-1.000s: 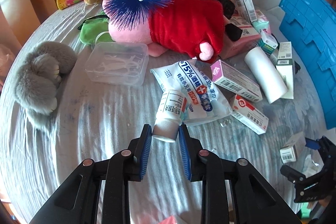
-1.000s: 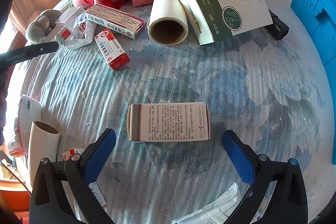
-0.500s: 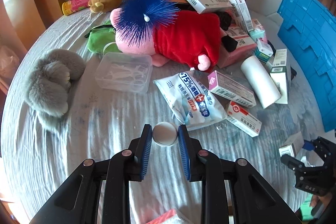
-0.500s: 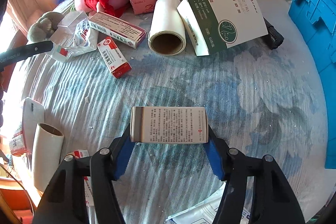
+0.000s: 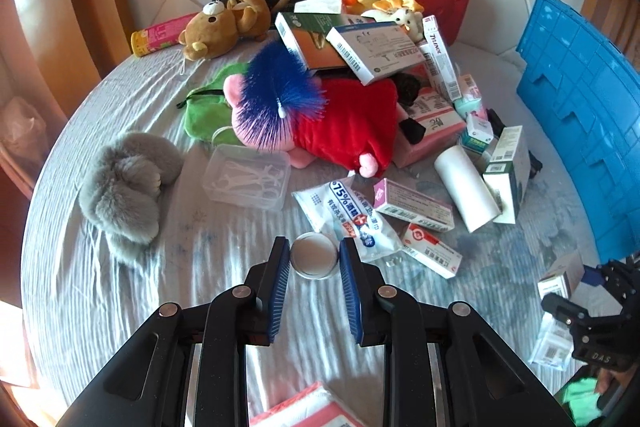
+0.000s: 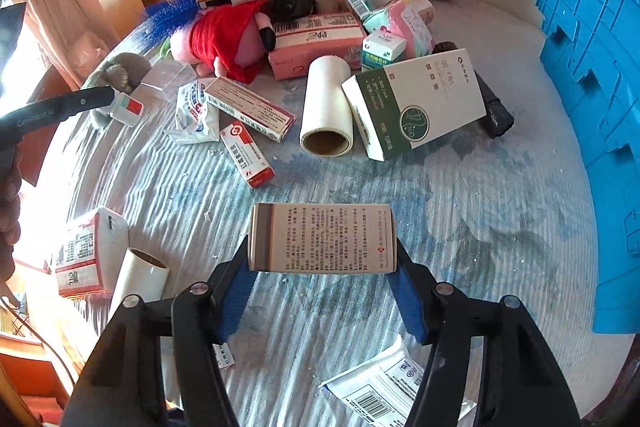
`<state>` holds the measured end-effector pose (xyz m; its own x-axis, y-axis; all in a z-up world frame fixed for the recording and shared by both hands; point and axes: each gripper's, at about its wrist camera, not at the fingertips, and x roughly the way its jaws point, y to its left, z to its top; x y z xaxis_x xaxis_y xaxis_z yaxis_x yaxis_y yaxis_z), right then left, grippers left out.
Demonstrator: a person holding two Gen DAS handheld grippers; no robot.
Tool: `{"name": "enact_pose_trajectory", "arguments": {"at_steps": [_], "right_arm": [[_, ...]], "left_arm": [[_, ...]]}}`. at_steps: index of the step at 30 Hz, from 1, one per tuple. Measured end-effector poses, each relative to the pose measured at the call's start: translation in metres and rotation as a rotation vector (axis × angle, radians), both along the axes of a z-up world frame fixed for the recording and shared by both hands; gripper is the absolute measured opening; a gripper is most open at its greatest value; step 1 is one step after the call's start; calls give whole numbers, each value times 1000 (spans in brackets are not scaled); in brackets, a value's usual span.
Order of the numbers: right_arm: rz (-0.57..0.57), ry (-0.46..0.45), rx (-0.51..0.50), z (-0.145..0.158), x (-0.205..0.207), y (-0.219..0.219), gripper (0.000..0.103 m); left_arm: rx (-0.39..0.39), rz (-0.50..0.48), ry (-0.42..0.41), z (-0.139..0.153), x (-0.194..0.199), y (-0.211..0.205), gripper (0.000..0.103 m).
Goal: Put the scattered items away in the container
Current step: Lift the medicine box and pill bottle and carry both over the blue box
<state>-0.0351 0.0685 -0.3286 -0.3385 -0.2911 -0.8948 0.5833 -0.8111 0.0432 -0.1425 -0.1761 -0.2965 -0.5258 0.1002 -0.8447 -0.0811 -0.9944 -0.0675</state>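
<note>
Both tongs carry loads: left tongs [image 5: 315, 261] pinch the small white round bottle [image 5: 314, 255], right tongs [image 6: 322, 281] the beige printed carton [image 6: 322, 238]; next, swing toward the blue plastic crate [image 6: 596, 75] at three o'clock.

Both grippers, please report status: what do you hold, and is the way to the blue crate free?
Left gripper shut on small white bottle. Right gripper shut on printed box. Blue crate on the right, bedsheet toward it bare.

blue crate [image 6: 592, 75] cut off, bottle [image 5: 314, 254] body hidden
</note>
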Motion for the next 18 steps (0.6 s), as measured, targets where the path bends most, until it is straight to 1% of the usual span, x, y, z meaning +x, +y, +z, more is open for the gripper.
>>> {"name": "enact_pose_trajectory", "arguments": {"at_steps": [2, 8, 12, 18], "right_arm": [[-1, 10, -3, 8, 0, -3, 62], [-8, 45, -24, 41, -6, 10, 62], [-7, 70, -40, 65, -9, 19, 62], [-1, 115, -71, 101, -19, 32, 62]], "left_arm": [[-6, 9, 5, 8, 0, 0, 25], [-7, 33, 28, 37, 4, 4, 25], [-3, 53, 52, 60, 10, 7, 25], [-22, 65, 94, 96, 17, 14, 25]]}}
